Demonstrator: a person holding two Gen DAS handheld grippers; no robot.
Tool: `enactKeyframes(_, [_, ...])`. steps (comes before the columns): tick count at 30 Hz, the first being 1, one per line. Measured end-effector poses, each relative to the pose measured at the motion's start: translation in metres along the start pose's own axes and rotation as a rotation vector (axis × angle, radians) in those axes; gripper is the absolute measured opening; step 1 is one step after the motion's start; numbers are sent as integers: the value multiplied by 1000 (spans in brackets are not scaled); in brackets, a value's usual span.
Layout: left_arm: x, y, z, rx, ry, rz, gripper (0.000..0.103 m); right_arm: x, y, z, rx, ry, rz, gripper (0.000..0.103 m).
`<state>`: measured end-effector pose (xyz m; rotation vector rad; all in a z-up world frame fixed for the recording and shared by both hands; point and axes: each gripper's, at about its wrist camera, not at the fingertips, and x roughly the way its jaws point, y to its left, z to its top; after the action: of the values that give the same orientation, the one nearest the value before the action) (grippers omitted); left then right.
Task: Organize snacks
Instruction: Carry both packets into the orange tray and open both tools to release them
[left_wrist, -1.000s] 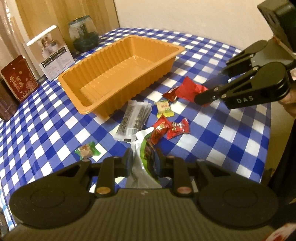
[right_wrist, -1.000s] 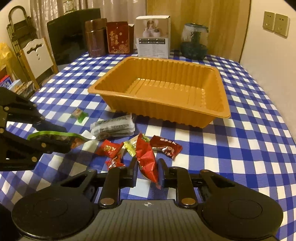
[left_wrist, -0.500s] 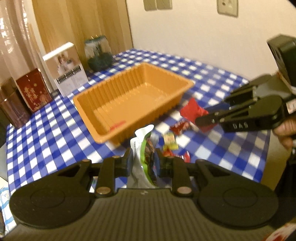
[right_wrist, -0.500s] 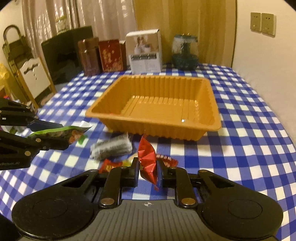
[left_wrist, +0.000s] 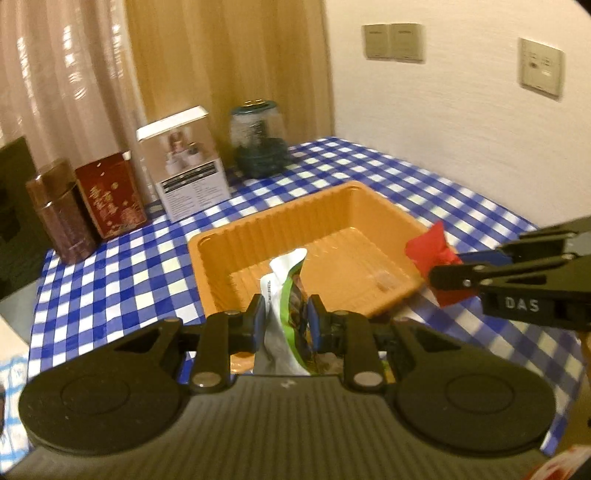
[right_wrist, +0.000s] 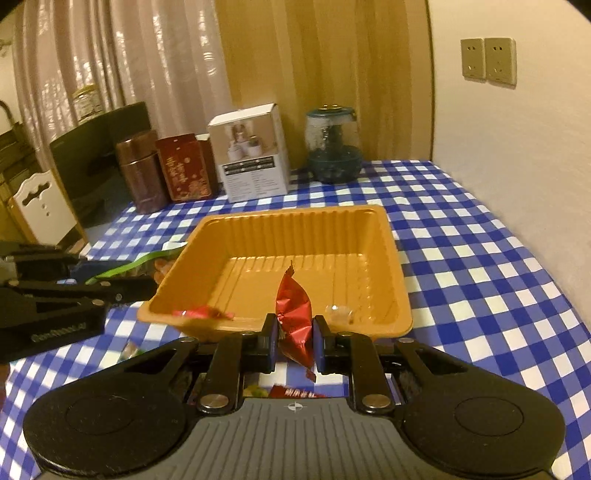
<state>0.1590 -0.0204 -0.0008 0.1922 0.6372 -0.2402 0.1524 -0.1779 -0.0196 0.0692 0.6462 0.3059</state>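
An empty orange ridged tray (left_wrist: 258, 221) (right_wrist: 295, 214) sits on the blue checked tablecloth. My left gripper (left_wrist: 284, 314) is shut on a green-and-white snack packet (left_wrist: 286, 291), held upright just before the tray's near wall. My right gripper (right_wrist: 294, 328) is shut on a red foil packet (right_wrist: 293, 310), lifted in front of the tray's near rim. In the left wrist view the right gripper (left_wrist: 439, 277) holds the red packet (left_wrist: 428, 251) by the tray's right corner. In the right wrist view the left gripper (right_wrist: 147, 284) with the green packet (right_wrist: 147, 258) is at the tray's left side.
A brown tin (right_wrist: 140, 177), a red tin (right_wrist: 183, 168), a white box (right_wrist: 255, 155) and a glass jar (right_wrist: 332, 147) stand along the table's far edge. Loose red candies (right_wrist: 203, 314) (right_wrist: 295, 393) lie near the tray's front. A wall with sockets runs along the right.
Both grippers have risen with their packets and come closer to the tray. The loose snacks on the cloth have mostly slipped out of view beneath them.
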Motion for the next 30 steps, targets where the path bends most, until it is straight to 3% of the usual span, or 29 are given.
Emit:
enactKeyframes(13, [47, 14, 8, -138, 7, -3, 22, 38, -14, 24, 54, 7, -19, 20])
enactKeyframes(30, [84, 21, 13, -174, 15, -35, 22, 66, -25, 34, 91, 9, -13, 19])
